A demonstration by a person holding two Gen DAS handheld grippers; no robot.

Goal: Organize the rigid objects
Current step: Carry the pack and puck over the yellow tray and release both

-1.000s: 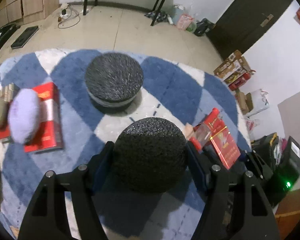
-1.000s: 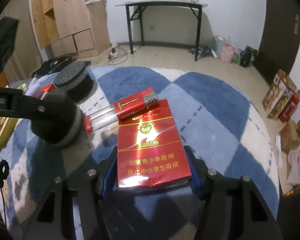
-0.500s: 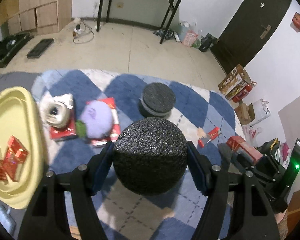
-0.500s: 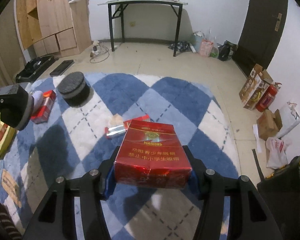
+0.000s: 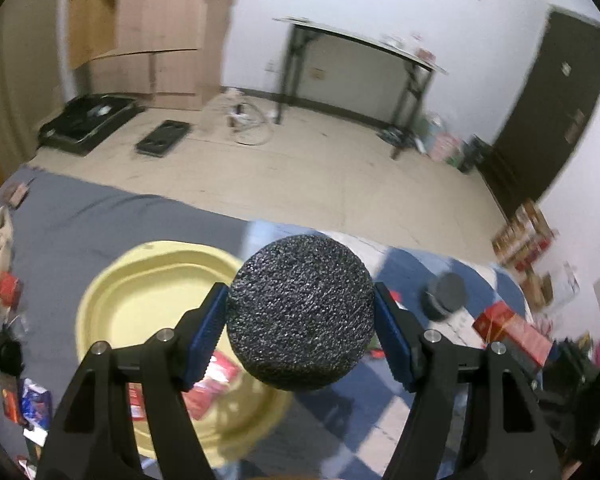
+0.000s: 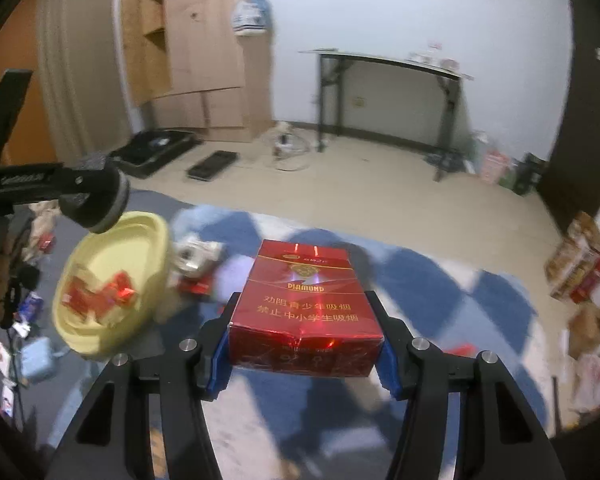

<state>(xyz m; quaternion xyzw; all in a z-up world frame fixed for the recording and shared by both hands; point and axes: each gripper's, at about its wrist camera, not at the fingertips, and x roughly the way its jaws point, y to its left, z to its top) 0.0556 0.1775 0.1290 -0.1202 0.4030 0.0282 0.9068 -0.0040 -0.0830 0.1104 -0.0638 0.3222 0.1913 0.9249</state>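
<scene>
My left gripper [image 5: 300, 338] is shut on a round black speckled puck [image 5: 300, 314] and holds it in the air beside the yellow tray [image 5: 140, 280]. The puck also shows in the right wrist view [image 6: 96, 196], above the tray [image 6: 156, 240]. My right gripper [image 6: 304, 336] is shut on a red cigarette carton [image 6: 304, 304] and holds it above the blue and white rug [image 6: 440, 280]. Several red packs [image 6: 100, 294] lie in the tray. A second black puck [image 5: 444, 296] sits on the rug.
A white roll on a red box [image 6: 196, 258] lies right of the tray. Small clutter [image 5: 24, 396] lies on the grey mat to the left. A black table [image 5: 360, 80], wooden cabinets [image 5: 148, 32] and cardboard boxes [image 6: 580, 264] stand around the room.
Both grippers have risen and swung left with their loads. The yellow tray has come under the left gripper. The second puck has dropped back to the right.
</scene>
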